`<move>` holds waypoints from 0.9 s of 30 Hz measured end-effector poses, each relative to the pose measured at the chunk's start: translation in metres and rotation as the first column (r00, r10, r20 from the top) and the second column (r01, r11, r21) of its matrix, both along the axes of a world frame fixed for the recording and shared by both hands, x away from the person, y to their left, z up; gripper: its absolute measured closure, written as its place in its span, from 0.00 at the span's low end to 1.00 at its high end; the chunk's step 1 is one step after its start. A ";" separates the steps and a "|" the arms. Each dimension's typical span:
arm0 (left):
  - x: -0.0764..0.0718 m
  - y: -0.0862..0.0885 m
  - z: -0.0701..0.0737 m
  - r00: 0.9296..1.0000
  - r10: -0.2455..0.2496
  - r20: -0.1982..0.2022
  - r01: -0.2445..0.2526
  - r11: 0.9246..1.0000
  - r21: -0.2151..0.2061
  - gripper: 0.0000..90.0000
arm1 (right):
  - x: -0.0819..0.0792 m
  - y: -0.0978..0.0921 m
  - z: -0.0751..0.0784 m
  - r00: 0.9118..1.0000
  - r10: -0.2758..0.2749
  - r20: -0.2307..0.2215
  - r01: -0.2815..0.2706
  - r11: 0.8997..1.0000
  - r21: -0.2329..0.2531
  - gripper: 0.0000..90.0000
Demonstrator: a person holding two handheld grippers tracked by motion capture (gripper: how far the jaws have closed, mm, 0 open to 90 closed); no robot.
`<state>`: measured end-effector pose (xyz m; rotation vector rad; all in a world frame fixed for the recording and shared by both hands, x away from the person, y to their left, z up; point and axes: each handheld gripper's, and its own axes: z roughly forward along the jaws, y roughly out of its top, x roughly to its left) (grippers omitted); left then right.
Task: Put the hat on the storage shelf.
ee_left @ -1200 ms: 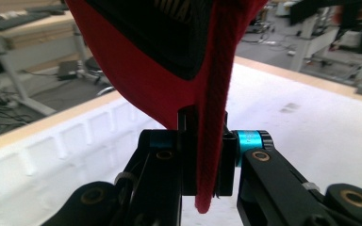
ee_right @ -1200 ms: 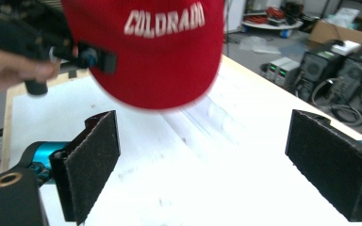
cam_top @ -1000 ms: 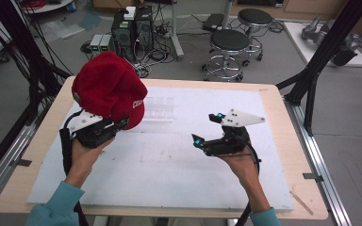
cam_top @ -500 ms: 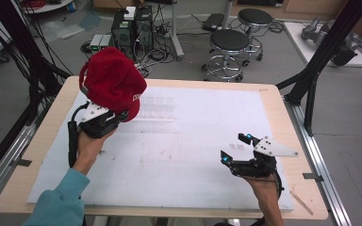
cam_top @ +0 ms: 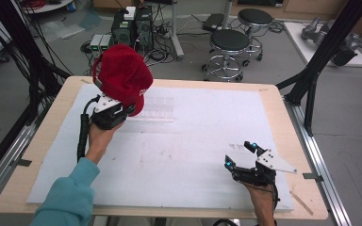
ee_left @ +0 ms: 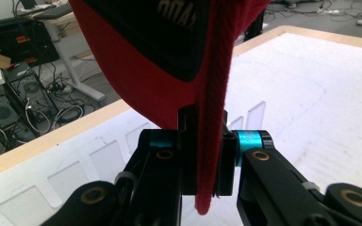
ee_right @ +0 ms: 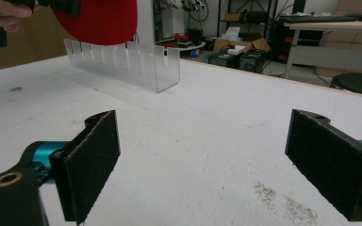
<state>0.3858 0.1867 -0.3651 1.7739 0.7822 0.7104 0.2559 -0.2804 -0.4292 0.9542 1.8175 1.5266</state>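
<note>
I've got the red cap up off the table, over the far left part of the white mat, just above the clear slotted rack. It's a deep red fabric cap with a dark lining and pale lettering near the lower edge of its side. My left claw is clamped on its edge, jaws pinched tight on the fabric. The left gripper view shows that grip up close: a ribbed red band runs straight down between the jaws and pokes out below them, something the high view hides. My right claw rests low by the near right corner of the mat, jaws spread wide with nothing between them. The right gripper view looks across at the rack from the side, its row of slots plain to see, the cap hanging over its far end.
</note>
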 end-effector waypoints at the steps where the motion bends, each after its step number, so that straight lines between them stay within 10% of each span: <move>1: 0.002 0.000 -0.001 1.000 0.001 0.004 -0.001 1.000 -0.004 0.94 | 0.000 0.000 0.000 1.000 0.006 0.002 -0.006 1.000 0.009 0.11; 15: 0.011 0.007 0.012 0.999 -0.030 -0.032 0.029 0.999 -0.038 0.94 | -0.008 -0.012 -0.003 0.999 -0.009 0.038 0.005 0.995 0.098 0.11; 27: 0.021 -0.008 0.004 0.999 -0.023 -0.035 0.024 0.999 0.033 0.94 | -0.001 -0.015 -0.019 0.996 -0.059 0.069 0.050 0.990 0.128 0.11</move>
